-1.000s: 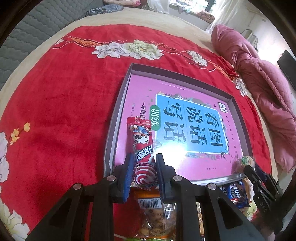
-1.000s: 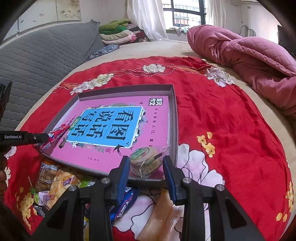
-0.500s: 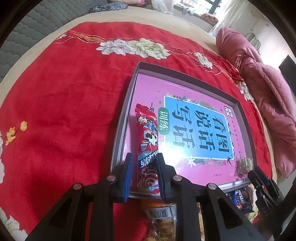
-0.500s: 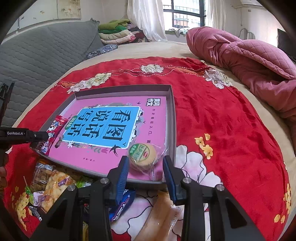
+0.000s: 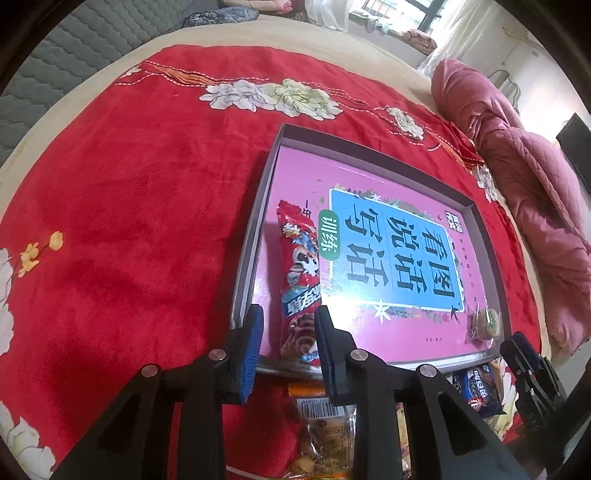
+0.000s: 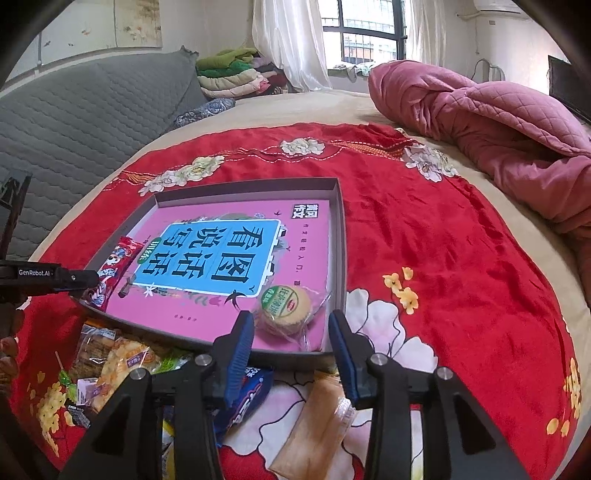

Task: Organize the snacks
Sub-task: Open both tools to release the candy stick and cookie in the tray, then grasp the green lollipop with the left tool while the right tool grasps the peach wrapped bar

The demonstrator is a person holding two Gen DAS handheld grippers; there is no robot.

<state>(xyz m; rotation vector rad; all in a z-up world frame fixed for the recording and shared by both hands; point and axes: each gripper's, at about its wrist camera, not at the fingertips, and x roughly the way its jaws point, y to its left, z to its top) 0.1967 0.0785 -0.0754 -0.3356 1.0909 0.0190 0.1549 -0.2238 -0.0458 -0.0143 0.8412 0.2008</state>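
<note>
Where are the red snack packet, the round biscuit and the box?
red snack packet (image 5: 300, 273), left wrist view, printed middle.
round biscuit (image 6: 286, 307), right wrist view, green label.
box (image 6: 341, 236), right wrist view, right wall.

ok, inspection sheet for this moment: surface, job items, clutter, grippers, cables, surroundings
Surface: red floral blanket spread over a bed.
Job's things: shallow grey tray with a pink printed floor; red snack stick pack lies along its left side, round cracker pack in its near right corner.
Clutter: loose snack packs heaped on the blanket in front of the tray, not yet sorted.
Grippers: left gripper jaws have just been opening, red pack between them with a gap at one pad; right gripper jaws have just been opening, standing clear either side of the cracker pack.
Cables: nothing seen.
Surroundings: pink quilt, grey headboard, folded clothes, window.
</note>
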